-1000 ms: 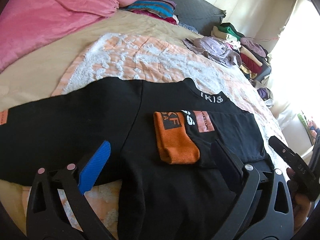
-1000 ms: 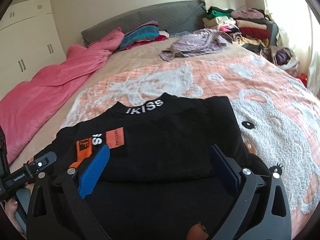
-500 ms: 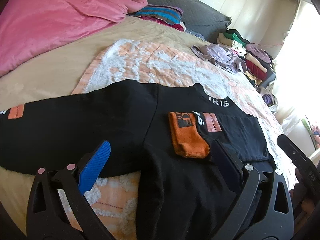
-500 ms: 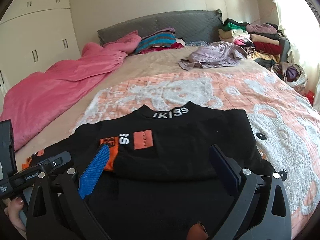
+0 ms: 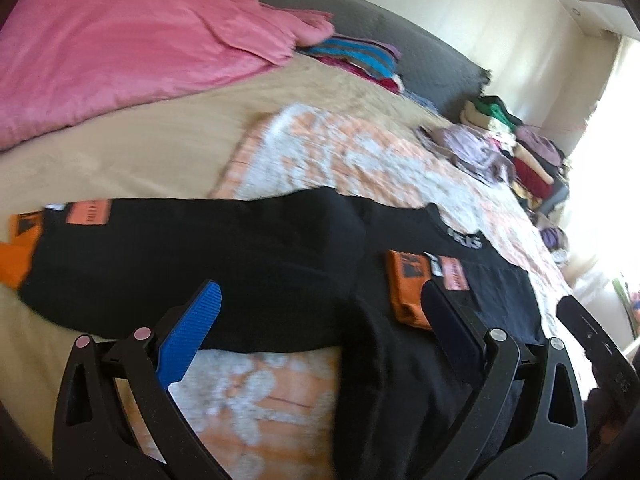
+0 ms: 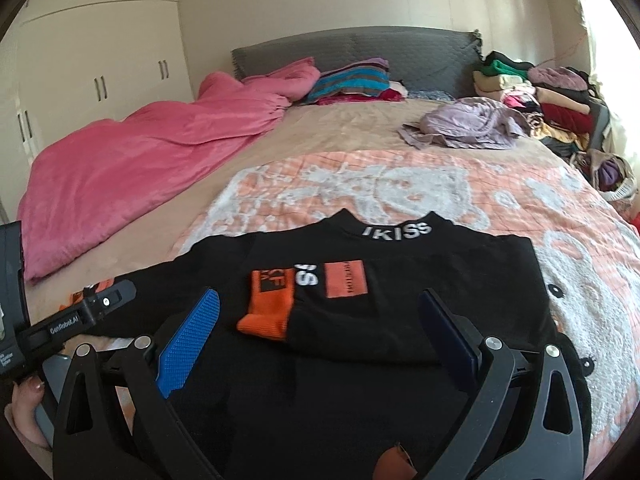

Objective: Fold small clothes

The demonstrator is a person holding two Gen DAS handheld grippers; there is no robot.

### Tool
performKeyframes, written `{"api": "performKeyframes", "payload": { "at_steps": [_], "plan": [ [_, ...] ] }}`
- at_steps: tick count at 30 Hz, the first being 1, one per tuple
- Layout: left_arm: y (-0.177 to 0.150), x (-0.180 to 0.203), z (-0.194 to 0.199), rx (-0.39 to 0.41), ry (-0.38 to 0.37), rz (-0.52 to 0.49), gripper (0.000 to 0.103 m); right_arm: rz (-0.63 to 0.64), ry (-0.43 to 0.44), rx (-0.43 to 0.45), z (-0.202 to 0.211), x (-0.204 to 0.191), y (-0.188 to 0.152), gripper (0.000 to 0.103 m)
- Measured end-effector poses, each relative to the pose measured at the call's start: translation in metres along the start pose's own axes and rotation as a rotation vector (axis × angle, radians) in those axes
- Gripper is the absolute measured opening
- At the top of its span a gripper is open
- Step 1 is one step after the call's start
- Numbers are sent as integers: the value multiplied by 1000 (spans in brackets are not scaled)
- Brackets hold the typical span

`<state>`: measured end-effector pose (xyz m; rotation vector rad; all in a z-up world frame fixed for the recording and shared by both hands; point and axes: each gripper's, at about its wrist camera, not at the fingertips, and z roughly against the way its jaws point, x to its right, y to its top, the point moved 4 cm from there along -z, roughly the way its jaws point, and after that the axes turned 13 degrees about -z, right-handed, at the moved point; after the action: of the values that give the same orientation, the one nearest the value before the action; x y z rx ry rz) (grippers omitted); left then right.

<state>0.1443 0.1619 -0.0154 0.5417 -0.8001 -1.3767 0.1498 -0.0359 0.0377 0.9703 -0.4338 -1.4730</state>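
A black sweater [image 6: 400, 320] lies flat on the bed with its "IKISS" collar [image 6: 396, 232] away from me. One sleeve is folded across the chest, its orange cuff [image 6: 268, 304] on top. The other sleeve [image 5: 180, 248] stretches out to the left and ends in an orange cuff [image 5: 16, 256]. My left gripper [image 5: 320, 320] hovers open over the armpit area, holding nothing. My right gripper [image 6: 320, 320] stands open above the sweater's lower body, also holding nothing. The left tool's housing [image 6: 80, 316] and a hand [image 6: 24, 412] show at the left edge of the right wrist view.
An orange-and-white blanket [image 6: 400, 184] lies under the sweater. A pink duvet [image 6: 140, 160] covers the bed's left side. Striped folded clothes [image 6: 352, 84] lean on the grey headboard [image 6: 360, 48]. A lilac garment [image 6: 468, 124] and a clothes pile [image 6: 540, 96] sit at the right.
Both grippers have drawn back from the sweater and stayed open. The left view has swung left, bringing the outstretched sleeve and its orange cuff into view.
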Motion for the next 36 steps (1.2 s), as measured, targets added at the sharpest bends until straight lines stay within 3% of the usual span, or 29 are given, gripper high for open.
{"api": "performKeyframes", "payload": {
  "at_steps": [17,36],
  "plan": [
    [-15,-82,36,13,130,220,93,114,109,-74,-16,-68,-27,98],
    [-50,-165,62,-19,201,420,93,236,215,-148,-30,-127,-49,98]
  ]
}}
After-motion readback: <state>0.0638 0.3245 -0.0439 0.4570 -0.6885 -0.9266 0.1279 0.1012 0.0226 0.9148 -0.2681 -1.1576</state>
